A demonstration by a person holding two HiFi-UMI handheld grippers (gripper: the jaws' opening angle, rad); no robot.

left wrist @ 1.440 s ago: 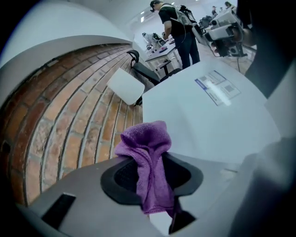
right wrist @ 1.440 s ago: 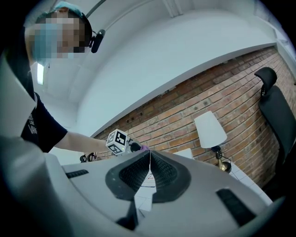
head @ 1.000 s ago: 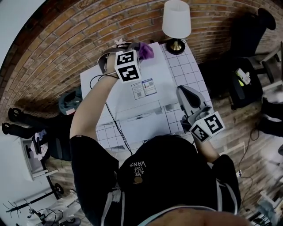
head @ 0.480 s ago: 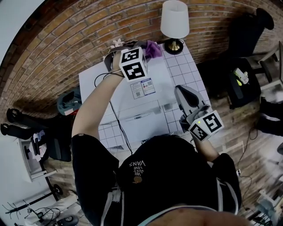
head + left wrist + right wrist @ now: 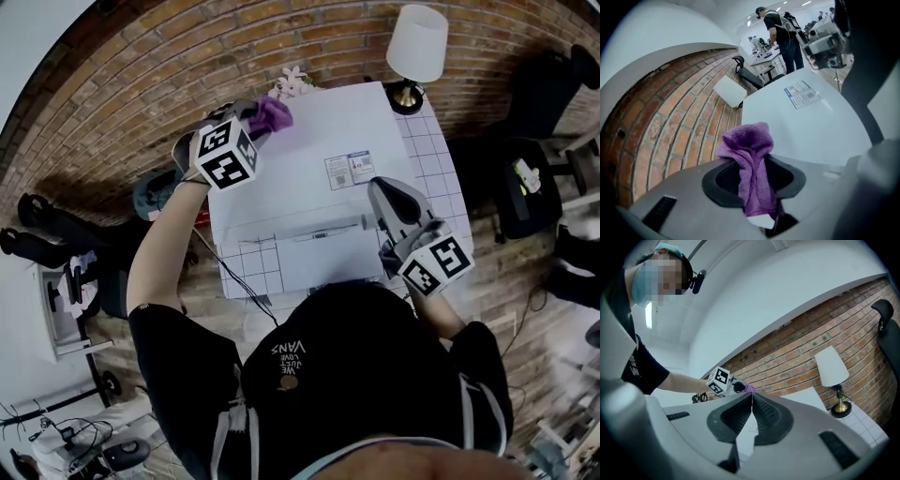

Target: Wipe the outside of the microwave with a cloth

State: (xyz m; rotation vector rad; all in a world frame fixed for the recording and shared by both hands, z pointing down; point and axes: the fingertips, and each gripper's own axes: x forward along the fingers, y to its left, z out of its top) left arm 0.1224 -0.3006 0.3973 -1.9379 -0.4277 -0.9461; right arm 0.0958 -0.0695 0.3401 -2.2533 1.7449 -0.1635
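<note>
The white microwave [image 5: 309, 178] fills the middle of the head view, seen from above, with a printed sticker [image 5: 347, 169] on its top. My left gripper [image 5: 251, 122] is shut on a purple cloth [image 5: 272, 114] at the microwave's far left top corner; in the left gripper view the cloth [image 5: 752, 171] bunches up out of the jaws over the white top [image 5: 811, 126]. My right gripper [image 5: 392, 199] hangs shut and empty at the microwave's near right side. From the right gripper view, the left gripper [image 5: 723, 380] and cloth [image 5: 750, 388] show beyond the closed jaws.
A brick wall [image 5: 187, 66] runs close behind the microwave. A table lamp [image 5: 417, 52] stands at the back right on a white tiled tabletop [image 5: 431, 141]. A black cable [image 5: 220, 272] trails off the left front. Chairs and bags crowd the floor on both sides.
The left gripper has carried the cloth leftward across the microwave's back top edge to its left corner. The head view has shifted. The right gripper has stayed in place.
</note>
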